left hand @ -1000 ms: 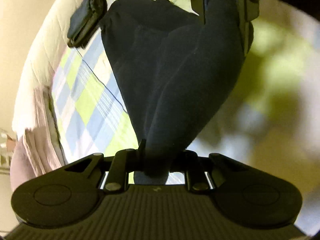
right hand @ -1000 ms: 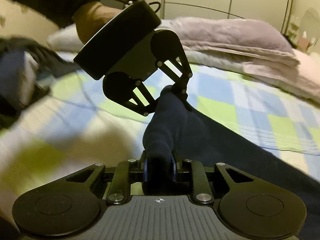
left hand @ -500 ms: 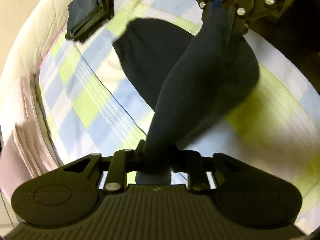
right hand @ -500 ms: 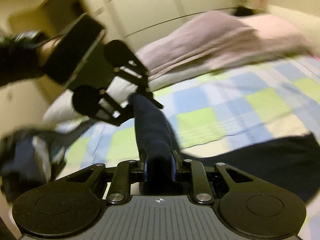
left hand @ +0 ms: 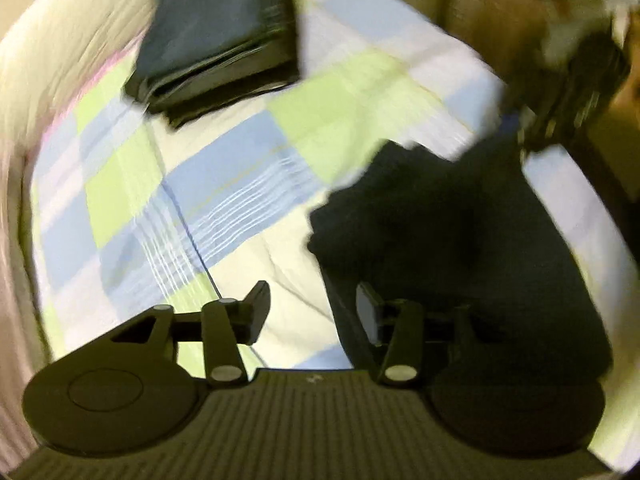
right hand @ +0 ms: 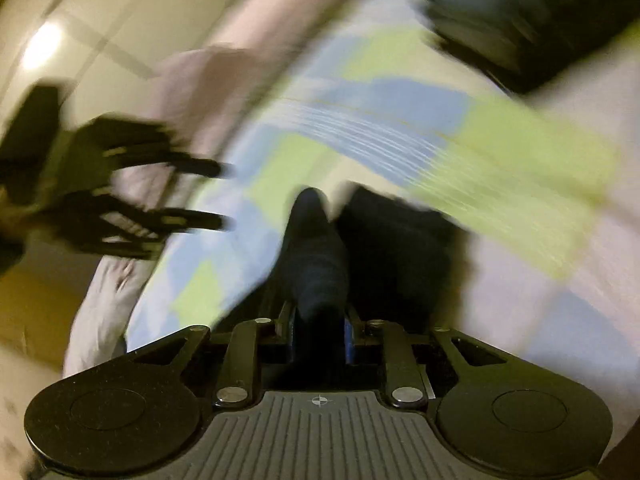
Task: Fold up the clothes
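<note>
A dark navy garment [left hand: 448, 240] lies on the checked bedspread [left hand: 208, 184], at the right in the left wrist view. My left gripper [left hand: 312, 314] is open and empty just above the bed, its right finger over the garment's edge. My right gripper [right hand: 318, 320] is shut on a bunched part of the navy garment [right hand: 316, 256]; it also shows blurred at the far right in the left wrist view [left hand: 560, 112]. The left gripper shows open and blurred at the left of the right wrist view [right hand: 216, 196].
A stack of folded dark clothes [left hand: 216, 44] lies at the far side of the bed, also blurred in the right wrist view [right hand: 532, 20]. Pinkish folded bedding [right hand: 240, 60] lies along the bed's edge. A white quilted border [left hand: 72, 40] runs beside the stack.
My left gripper has opened and let go of the navy garment, which now lies on the bed. The right gripper still holds it and has swung fast; both views are blurred.
</note>
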{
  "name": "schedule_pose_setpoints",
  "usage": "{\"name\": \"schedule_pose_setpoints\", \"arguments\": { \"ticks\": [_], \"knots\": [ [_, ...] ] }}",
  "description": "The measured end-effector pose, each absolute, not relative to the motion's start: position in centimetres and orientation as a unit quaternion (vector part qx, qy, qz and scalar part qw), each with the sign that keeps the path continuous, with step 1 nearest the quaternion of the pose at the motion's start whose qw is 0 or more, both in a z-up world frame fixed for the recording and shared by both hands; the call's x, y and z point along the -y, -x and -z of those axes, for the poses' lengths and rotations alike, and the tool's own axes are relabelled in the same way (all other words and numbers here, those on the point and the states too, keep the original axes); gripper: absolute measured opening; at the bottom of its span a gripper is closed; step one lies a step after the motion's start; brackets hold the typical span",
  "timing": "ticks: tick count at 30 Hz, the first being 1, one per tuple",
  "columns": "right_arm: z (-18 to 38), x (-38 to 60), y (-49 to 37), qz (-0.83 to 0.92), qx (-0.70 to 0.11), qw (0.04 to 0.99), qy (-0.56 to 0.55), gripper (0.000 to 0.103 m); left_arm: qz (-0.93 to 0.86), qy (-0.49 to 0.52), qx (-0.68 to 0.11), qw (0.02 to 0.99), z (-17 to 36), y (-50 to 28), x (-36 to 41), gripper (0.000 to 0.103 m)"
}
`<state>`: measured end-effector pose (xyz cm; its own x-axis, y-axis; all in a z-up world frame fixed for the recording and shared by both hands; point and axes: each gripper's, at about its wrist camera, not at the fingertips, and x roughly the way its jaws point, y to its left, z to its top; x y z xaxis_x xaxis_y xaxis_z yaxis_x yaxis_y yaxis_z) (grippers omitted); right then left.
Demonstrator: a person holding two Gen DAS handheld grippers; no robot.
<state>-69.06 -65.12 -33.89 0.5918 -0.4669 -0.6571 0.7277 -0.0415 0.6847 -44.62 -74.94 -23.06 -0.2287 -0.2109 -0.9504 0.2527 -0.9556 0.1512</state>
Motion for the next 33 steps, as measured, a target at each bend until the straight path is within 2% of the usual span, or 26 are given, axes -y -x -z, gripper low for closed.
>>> {"name": "schedule_pose_setpoints", "arguments": {
  "ticks": [2,6,10,16,19,20,21,23,26,28,33],
  "knots": [
    [36.1,65.6,70.8,0.429,-0.09,0.66,-0.61,0.022,0.781,-0.598,-0.067,0.167,24.4,44.4,76.2,0.049],
    [36.0,65.4,71.6,0.418,-0.088,0.662,-0.616,0.02,0.772,-0.596,-0.127,0.178,26.4,42.8,75.7,0.049],
    [33.3,66.0,71.3,0.406,-0.074,0.698,-0.585,0.018,0.772,-0.58,-0.171,0.196,27.9,42.0,75.8,0.049],
    [36.7,66.5,72.9,0.426,-0.086,0.662,-0.61,0.018,0.769,-0.566,-0.198,0.221,29.5,42.1,75.7,0.049],
    [36.3,65.8,73.4,0.431,-0.083,0.659,-0.611,0.018,0.766,-0.566,-0.202,0.229,30.6,42.3,75.9,0.055],
    [36.1,65.5,73.6,0.435,-0.076,0.653,-0.616,0.021,0.766,-0.566,-0.202,0.23,30.8,42.4,76.0,0.057],
    [35.7,65.3,73.5,0.444,-0.074,0.65,-0.613,0.029,0.765,-0.567,-0.201,0.229,31.0,42.4,76.1,0.059],
    [34.8,64.6,73.3,0.465,-0.074,0.646,-0.601,0.067,0.766,-0.567,-0.199,0.226,31.2,42.3,76.3,0.064],
    [35.1,64.1,72.4,0.454,-0.072,0.649,-0.606,0.07,0.767,-0.556,-0.229,0.222,31.5,41.1,76.9,0.065],
    [36.1,64.0,71.4,0.446,-0.078,0.646,-0.614,0.07,0.776,-0.528,-0.262,0.225,30.7,39.2,77.1,0.057],
    [38.7,64.8,69.4,0.445,-0.072,0.634,-0.628,0.07,0.757,-0.508,-0.313,0.266,29.7,32.4,75.2,0.058]
  ]
}}
